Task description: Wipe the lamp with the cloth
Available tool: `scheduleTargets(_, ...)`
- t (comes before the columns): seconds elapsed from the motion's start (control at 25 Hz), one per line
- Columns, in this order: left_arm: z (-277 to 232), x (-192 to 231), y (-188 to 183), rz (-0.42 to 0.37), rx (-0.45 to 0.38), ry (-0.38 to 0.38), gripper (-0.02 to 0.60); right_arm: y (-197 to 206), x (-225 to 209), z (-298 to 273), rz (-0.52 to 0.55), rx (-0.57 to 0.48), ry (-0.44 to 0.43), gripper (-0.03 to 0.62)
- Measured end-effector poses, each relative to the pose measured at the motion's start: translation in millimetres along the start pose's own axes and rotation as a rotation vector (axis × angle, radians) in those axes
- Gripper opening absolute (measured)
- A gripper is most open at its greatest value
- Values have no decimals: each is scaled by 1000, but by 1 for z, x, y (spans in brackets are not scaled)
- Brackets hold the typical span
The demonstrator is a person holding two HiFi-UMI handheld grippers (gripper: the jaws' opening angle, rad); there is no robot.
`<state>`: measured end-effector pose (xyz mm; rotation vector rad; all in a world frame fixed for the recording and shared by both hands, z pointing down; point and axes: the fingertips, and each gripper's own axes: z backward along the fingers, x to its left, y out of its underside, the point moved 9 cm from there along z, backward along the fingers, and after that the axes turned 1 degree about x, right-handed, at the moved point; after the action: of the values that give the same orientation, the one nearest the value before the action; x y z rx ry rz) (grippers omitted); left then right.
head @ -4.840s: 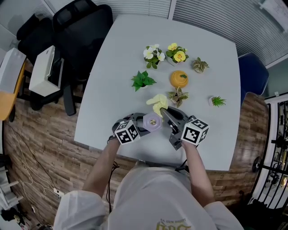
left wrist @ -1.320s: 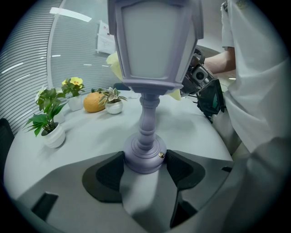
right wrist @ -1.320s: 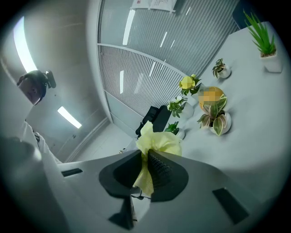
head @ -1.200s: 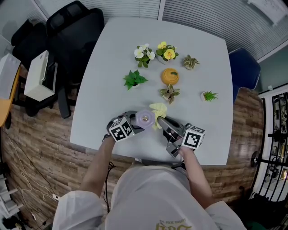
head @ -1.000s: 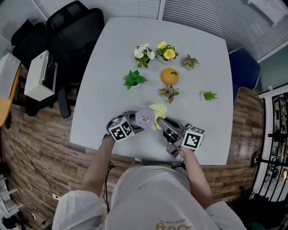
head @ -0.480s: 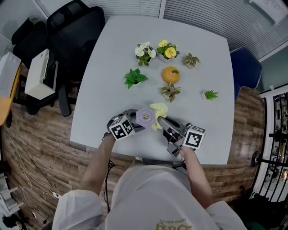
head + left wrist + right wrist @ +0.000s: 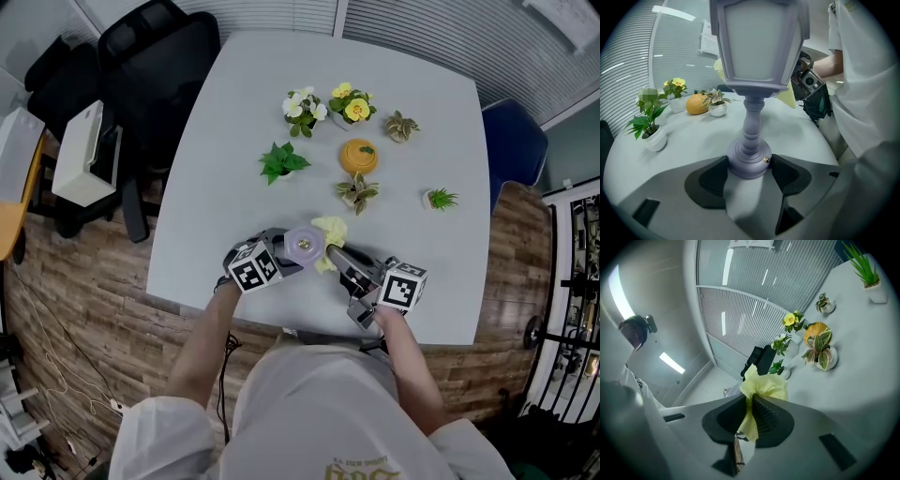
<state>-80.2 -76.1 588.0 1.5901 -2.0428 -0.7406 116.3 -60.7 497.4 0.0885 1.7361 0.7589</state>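
A lavender lantern-shaped lamp [image 7: 303,244] stands near the table's front edge. My left gripper [image 7: 281,257] is shut on its round base [image 7: 749,161], with a pad on each side. The lamp's head [image 7: 759,42] rises close in front of the left gripper view. My right gripper [image 7: 336,253] is shut on a yellow cloth [image 7: 329,232], pinched between its pads [image 7: 764,416]. The cloth [image 7: 759,387] bunches up above the jaws. It lies against the lamp's right side, where the cloth [image 7: 787,96] peeks out behind the lamp's head.
Several small potted plants [image 7: 281,161] and an orange pumpkin-like ornament [image 7: 358,156] stand across the table's middle and far part. A black office chair [image 7: 150,66] sits at the far left. The table's front edge [image 7: 281,323] runs just below my grippers.
Over the last second almost nothing has moved. Both grippers keep their holds, with the cloth still at the lamp's right side.
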Motion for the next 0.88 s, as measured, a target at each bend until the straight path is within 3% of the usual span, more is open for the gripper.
scheduleTargets(0.88,-1,0,0,4,1,-3,298,5,-6,-3,-1,24,51,54)
